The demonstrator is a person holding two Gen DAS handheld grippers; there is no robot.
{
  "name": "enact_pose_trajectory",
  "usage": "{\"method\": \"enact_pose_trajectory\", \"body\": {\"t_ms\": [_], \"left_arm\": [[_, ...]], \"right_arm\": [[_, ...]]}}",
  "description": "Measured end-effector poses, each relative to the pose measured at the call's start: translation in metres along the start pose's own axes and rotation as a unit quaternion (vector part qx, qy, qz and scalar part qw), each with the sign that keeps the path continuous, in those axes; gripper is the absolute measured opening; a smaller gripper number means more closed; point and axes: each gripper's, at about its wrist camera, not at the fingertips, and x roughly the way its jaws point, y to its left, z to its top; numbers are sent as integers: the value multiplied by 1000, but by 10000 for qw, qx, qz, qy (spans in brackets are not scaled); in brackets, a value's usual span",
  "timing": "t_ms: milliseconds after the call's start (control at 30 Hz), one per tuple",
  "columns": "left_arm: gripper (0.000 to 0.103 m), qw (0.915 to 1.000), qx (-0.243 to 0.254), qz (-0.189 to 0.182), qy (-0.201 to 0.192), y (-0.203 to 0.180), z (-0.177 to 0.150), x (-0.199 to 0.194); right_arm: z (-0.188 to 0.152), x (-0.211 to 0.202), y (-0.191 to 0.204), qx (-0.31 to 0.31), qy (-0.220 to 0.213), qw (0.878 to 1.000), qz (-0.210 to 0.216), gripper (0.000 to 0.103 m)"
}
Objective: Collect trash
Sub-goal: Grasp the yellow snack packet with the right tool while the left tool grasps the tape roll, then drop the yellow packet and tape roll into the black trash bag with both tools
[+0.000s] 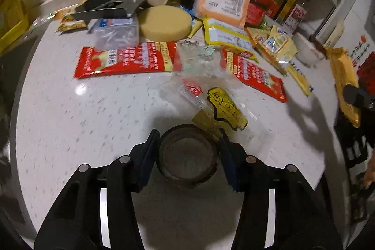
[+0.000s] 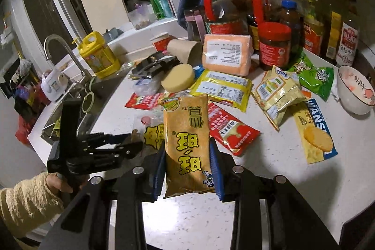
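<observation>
Trash is all over the counter (image 1: 70, 109). Our right gripper (image 2: 187, 163) clamps the orange snack bag (image 2: 186, 144), lifted; our left gripper (image 1: 187, 151) hugs a brown tape roll (image 1: 187, 154). We'd squeeze evenly, lift straight, skip the clear wrapper (image 1: 199, 60).

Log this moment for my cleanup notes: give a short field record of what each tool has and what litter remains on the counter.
left tool: closed around a brown tape roll on the white counter
right tool: gripping an orange-yellow snack packet, raised off the counter
litter left: red sachets, clear wrapper with yellow label, yellow packets, green bag
nearby: round sponge, bowl
</observation>
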Motion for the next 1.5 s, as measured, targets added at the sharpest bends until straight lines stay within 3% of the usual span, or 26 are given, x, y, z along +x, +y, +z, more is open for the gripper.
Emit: {"method": "enact_pose_trajectory", "body": {"t_ms": [133, 400, 533, 633, 800, 900, 1100, 1167, 1200, 1233, 1367, 1500], "left_arm": [[49, 9987, -272, -281, -341, 10, -9, -40], [49, 9948, -341, -687, -674, 15, -47, -122], [49, 9942, -151, -967, -434, 3, -94, -156], [49, 9947, 19, -1027, -36, -9, -135, -158], [49, 9929, 234, -768, 875, -23, -203, -118], [49, 9878, 344, -642, 1373, -25, -246, -66], [49, 9815, 173, -126, 1904, -11, -293, 45], [53, 9791, 229, 118, 2016, -9, -299, 71], [67, 9762, 248, 221, 2145, -9, -302, 87], [82, 9718, 293, 432, 2299, -8, -304, 102], [83, 9659, 543, 716, 2430, -2, -314, 118], [83, 9661, 461, 736, 2430, 6, -312, 102]], "right_arm": [[0, -9, 14, 47, -142, 9997, 182, 34], [-21, -27, 54, -167, -64, 9973, 716, 34], [-49, -43, 73, -370, 185, 9946, 953, 34], [-89, -49, 85, -630, 684, 9914, 920, 34], [-165, -21, 79, -527, 1759, 9815, 540, 34], [-211, 12, 68, -501, 2179, 9745, 197, 34], [-288, 109, 30, -251, 2780, 9594, -418, 35], [-304, 138, 18, -201, 2934, 9541, -568, 56], [-309, 150, 13, -232, 3005, 9508, -717, 83], [-313, 160, 9, -303, 3027, 9479, -948, 90], [-314, 170, -2, -280, 3092, 9444, -1085, 89], [-300, 140, -5, 0, 2874, 9538, -879, 89]]}}
